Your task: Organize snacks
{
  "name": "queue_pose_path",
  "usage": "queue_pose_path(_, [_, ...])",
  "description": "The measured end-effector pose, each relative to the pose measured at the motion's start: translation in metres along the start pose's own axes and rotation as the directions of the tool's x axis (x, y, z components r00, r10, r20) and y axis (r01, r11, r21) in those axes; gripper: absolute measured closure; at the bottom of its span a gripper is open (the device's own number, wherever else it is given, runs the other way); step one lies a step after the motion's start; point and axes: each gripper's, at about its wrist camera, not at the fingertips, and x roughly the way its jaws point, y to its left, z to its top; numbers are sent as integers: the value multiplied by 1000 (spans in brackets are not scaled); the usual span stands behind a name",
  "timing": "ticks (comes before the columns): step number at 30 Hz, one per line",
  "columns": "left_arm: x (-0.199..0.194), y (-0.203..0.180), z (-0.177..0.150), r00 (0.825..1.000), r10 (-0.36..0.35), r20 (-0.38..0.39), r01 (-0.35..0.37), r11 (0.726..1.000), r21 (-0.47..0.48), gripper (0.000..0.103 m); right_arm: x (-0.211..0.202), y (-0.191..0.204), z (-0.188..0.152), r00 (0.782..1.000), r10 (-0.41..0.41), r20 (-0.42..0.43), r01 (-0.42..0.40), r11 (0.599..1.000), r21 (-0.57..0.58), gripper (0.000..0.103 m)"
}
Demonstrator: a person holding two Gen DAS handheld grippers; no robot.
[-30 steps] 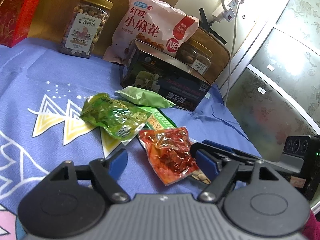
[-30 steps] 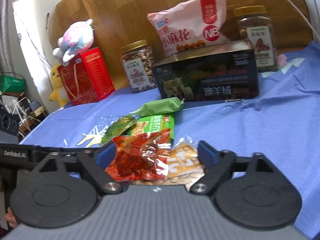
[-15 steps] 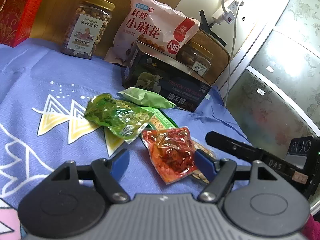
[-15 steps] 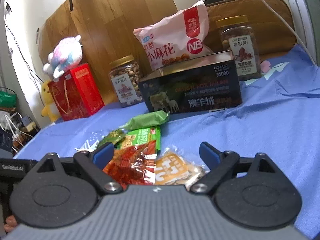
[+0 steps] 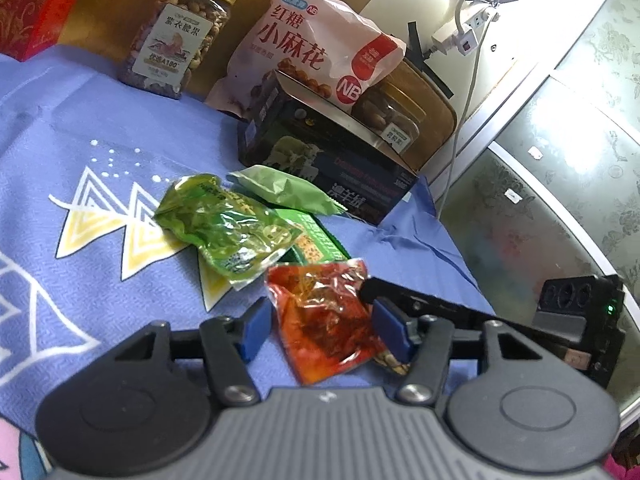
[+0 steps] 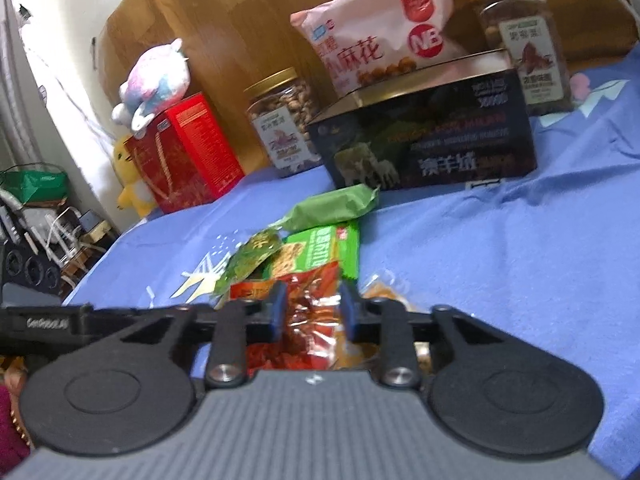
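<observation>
right wrist: right claw (image 6: 311, 308) nipping red packet (image 6: 304, 320) to lift it off the pile; left claw (image 5: 322, 330) open beside it, spare.

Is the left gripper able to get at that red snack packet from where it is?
Probably yes. The left gripper is open with the red snack packet lying between its fingers on the blue cloth. However, the right gripper has narrowed around the same packet, so the two may clash.

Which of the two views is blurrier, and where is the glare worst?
Right wrist view is blurrier: the print on the dark tin box smears, suggesting motion. Left wrist view is sharper, but its upper right burns out white around the power strip, and the red snack packet glints.
</observation>
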Motion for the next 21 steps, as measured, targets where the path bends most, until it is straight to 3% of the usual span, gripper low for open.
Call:
queue_pose_path(6, [-3,1,-2,1000,3,5,-3,1000,2,60,-15,2,-10,999,29,27,-30,999,42,78])
queue_pose_path(12, [-6,-2,-4,1000,-7,5,7,1000,23,64,-41,9,-24,989,122,89,-127,991,53,77])
queue_pose_path(16, [-4,-3,-4,1000,-4,-3,4,1000,25,65,-35,10,-27,992,124,12,-124,991,51,68])
queue_pose_path(18, [-6,-3,-5,1000,2,3,-2,1000,26,65,-26,18,-28,995,96,-40,-96,995,8,68])
queue_pose_path(21, [-9,-3,-6,1000,-4,11,4,1000,29,65,-23,30,-30,996,73,-48,-76,995,-68,72])
